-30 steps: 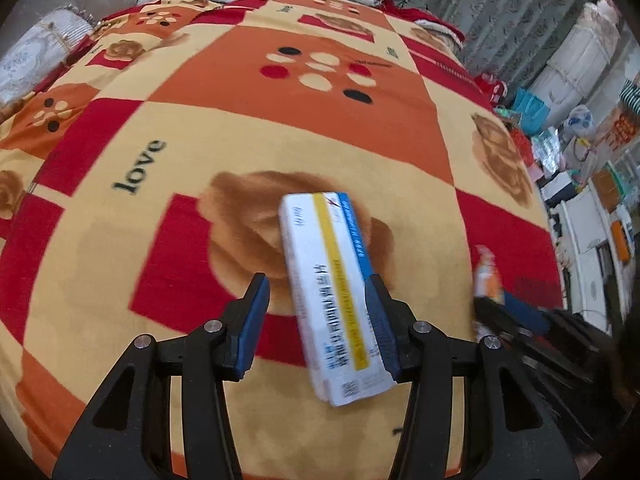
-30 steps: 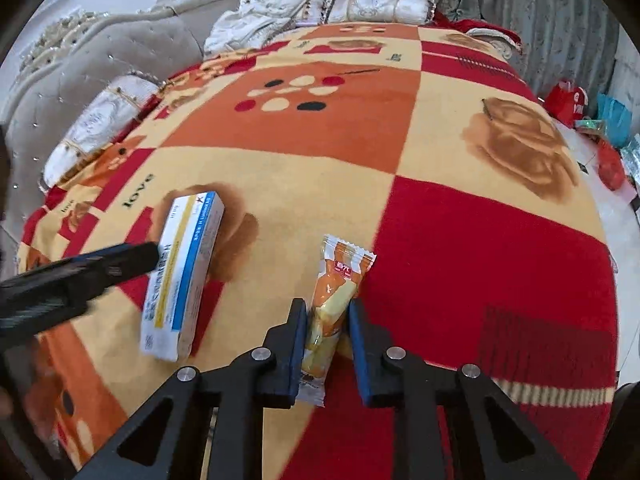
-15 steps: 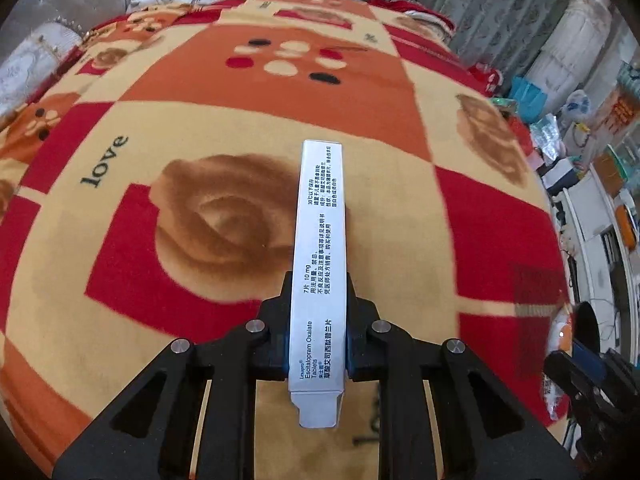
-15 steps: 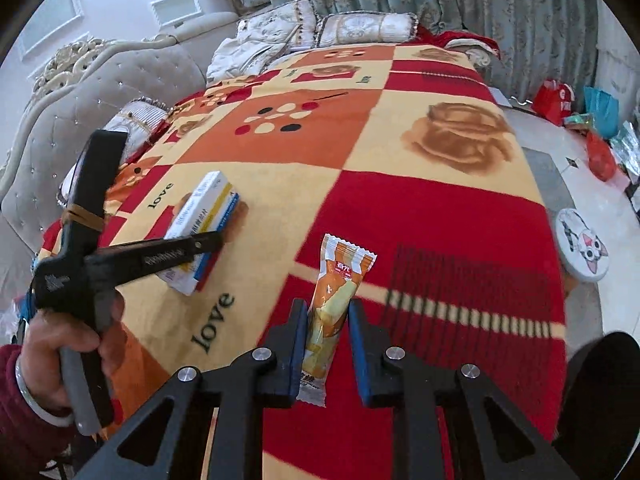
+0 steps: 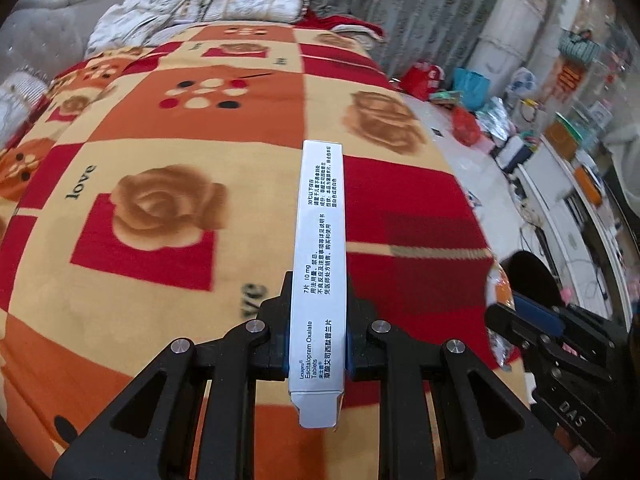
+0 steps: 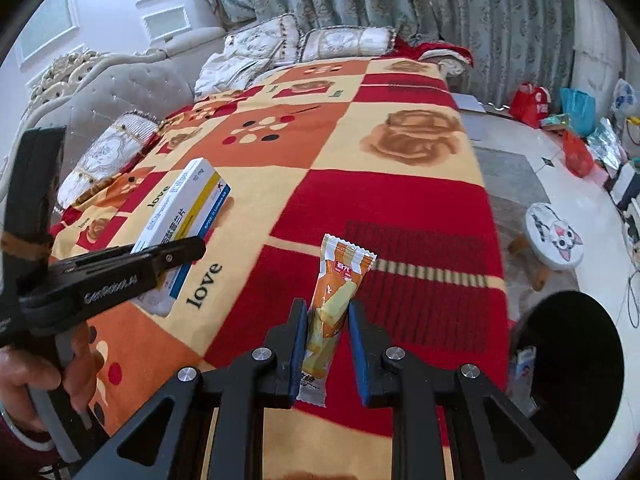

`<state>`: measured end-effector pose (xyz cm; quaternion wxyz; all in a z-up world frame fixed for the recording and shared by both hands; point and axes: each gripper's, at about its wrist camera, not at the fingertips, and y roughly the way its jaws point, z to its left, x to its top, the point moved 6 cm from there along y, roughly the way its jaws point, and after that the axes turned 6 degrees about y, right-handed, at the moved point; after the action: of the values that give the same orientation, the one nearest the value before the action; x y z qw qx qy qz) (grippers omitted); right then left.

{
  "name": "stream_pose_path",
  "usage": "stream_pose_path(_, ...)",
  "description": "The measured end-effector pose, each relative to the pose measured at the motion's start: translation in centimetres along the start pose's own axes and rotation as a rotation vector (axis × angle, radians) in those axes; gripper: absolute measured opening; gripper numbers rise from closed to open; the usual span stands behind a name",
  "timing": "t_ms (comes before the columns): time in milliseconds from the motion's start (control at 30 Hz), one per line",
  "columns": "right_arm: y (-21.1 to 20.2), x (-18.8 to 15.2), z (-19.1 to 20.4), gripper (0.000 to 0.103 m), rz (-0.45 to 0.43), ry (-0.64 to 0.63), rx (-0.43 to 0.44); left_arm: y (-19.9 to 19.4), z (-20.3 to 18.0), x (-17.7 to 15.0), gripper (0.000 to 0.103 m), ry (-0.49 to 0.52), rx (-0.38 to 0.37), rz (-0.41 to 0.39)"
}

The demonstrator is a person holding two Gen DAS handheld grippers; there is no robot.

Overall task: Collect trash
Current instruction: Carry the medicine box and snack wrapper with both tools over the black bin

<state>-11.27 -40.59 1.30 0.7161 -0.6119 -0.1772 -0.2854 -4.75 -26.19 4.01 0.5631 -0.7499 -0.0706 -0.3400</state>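
Note:
A white medicine box (image 5: pixel 320 240) with yellow and blue stripes stands on its narrow edge between the pads of my left gripper (image 5: pixel 318 320), which is shut on it and holds it above the bed. In the right wrist view the same box (image 6: pixel 188 216) shows at the left, in the left gripper (image 6: pixel 192 248) held by a hand (image 6: pixel 24 380). My right gripper (image 6: pixel 328 336) is shut on an orange snack wrapper (image 6: pixel 334 292), also off the blanket. The right gripper (image 5: pixel 532 320) and the wrapper (image 5: pixel 500 292) show at the right of the left wrist view.
A red, orange and cream blanket (image 5: pixel 160 160) covers the bed, with pillows (image 6: pixel 344 42) at the headboard. A dark round container (image 6: pixel 568 380) stands low at the right, off the bed's edge. A cat-face stool (image 6: pixel 554 240) and bags (image 6: pixel 532 104) crowd the floor.
The left gripper closed on the medicine box, which turned onto its edge and left the blanket. Both grippers rose and moved toward the bed's right edge; the dark container came into view.

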Motion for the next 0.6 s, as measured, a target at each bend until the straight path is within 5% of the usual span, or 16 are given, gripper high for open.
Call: stream_pose_path(600, -6.7, -2.5, -11.3, 0.020, -0.058, 0.153, -0.138, -0.1, -14.6, -0.4, 0.016, 0.197, -0.122, 0.003)
